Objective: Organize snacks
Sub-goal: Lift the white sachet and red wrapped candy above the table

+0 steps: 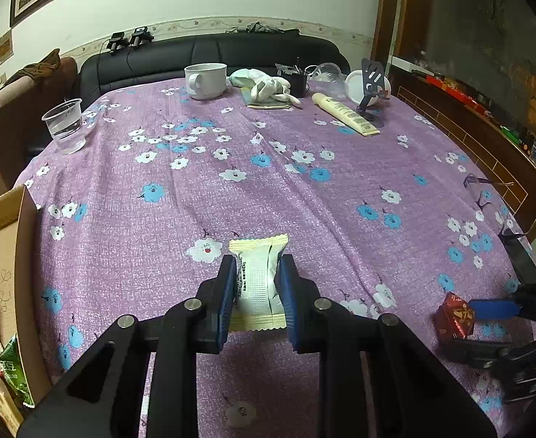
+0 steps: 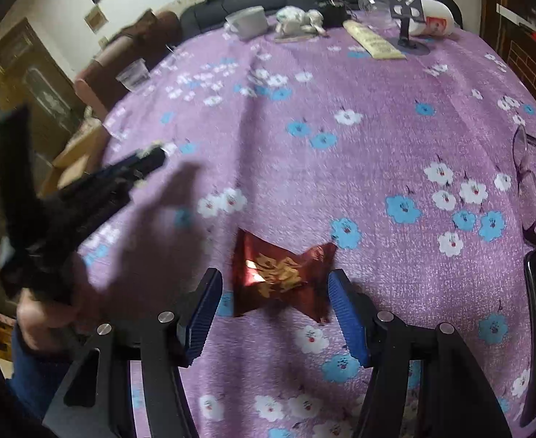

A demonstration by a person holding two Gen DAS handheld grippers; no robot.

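My left gripper (image 1: 257,266) is shut on a cream and white snack packet (image 1: 257,284), whose ends stick out ahead of and behind the blue pads, just above the purple flowered tablecloth (image 1: 268,189). A red foil snack packet (image 2: 280,273) with gold lettering lies on the cloth between the fingers of my right gripper (image 2: 275,275), which is open; there is a gap at the left pad, and the right pad is close to the packet's edge. The left wrist view shows the same red packet (image 1: 454,315) at the far right beside one blue pad of the right gripper. The left gripper (image 2: 147,160) appears blurred at the left of the right wrist view.
A cardboard box (image 1: 1,255) with snack bags (image 1: 12,372) stands off the table's left edge. At the back are a plastic cup (image 1: 65,127), a white mug (image 1: 205,80), a white cloth (image 1: 264,82), a cream tube (image 1: 344,113) and a phone stand (image 1: 371,84). Glasses (image 2: 527,168) lie at the right.
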